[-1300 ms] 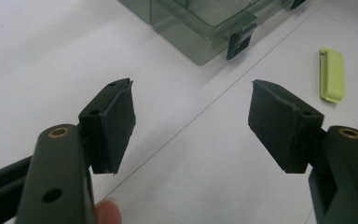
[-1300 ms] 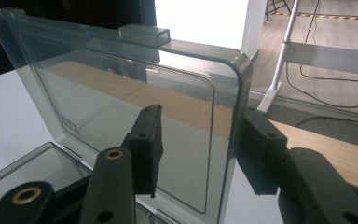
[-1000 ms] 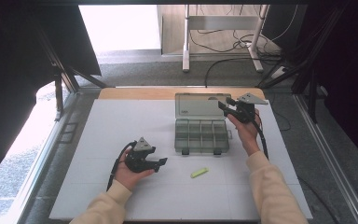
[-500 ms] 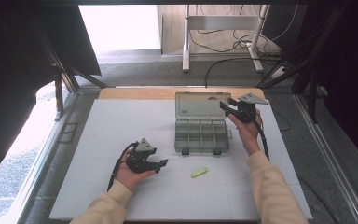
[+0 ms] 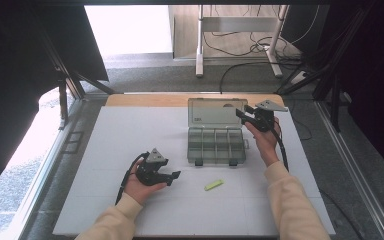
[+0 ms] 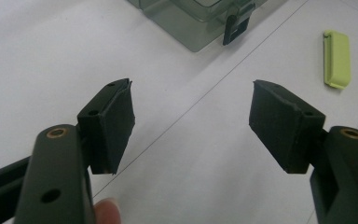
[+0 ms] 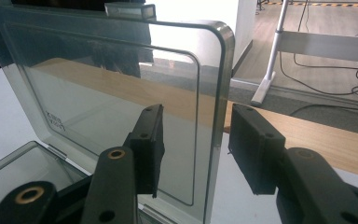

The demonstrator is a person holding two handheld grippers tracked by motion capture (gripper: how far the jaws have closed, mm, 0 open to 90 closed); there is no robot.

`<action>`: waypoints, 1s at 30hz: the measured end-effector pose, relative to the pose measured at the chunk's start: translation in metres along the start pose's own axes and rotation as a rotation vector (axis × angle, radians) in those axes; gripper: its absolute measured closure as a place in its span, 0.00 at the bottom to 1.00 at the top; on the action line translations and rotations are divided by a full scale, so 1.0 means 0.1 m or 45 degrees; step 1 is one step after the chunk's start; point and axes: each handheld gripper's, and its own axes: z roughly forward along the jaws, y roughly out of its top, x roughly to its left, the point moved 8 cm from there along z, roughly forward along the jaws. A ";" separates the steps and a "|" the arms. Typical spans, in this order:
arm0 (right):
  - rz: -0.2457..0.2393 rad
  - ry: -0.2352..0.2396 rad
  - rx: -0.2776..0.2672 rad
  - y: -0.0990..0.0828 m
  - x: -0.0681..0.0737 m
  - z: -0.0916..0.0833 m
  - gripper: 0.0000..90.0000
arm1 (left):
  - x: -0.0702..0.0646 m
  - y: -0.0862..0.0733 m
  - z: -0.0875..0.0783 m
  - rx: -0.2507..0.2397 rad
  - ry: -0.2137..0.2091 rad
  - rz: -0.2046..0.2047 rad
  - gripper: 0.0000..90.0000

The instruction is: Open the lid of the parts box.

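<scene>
High view: organizer box compartments look bare, right claw open astride its raised lid, left claw open.

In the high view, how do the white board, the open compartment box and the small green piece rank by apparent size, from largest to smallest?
1. White board, by far the largest.
2. Compartment box, lid open, resting on the board.
3. Green piece, the smallest.
All lie on the same table surface, so nearness to the camera does not change this order.

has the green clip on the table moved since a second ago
No. The green clip lies in the same spot on the white table, just below the front edge of the clear organizer box, same as before.
</scene>
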 end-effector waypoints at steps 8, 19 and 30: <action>0.000 0.008 -0.005 0.00 -0.02 0.03 0.62 | 0.00 0.00 0.00 -0.002 0.001 -0.008 0.35; 0.014 0.005 -0.011 -0.01 -0.07 0.05 0.66 | 0.00 0.01 0.00 -0.007 0.010 -0.009 0.35; 0.033 0.017 -0.010 -0.02 -0.08 0.11 0.67 | 0.02 0.02 -0.01 -0.019 0.017 -0.007 0.35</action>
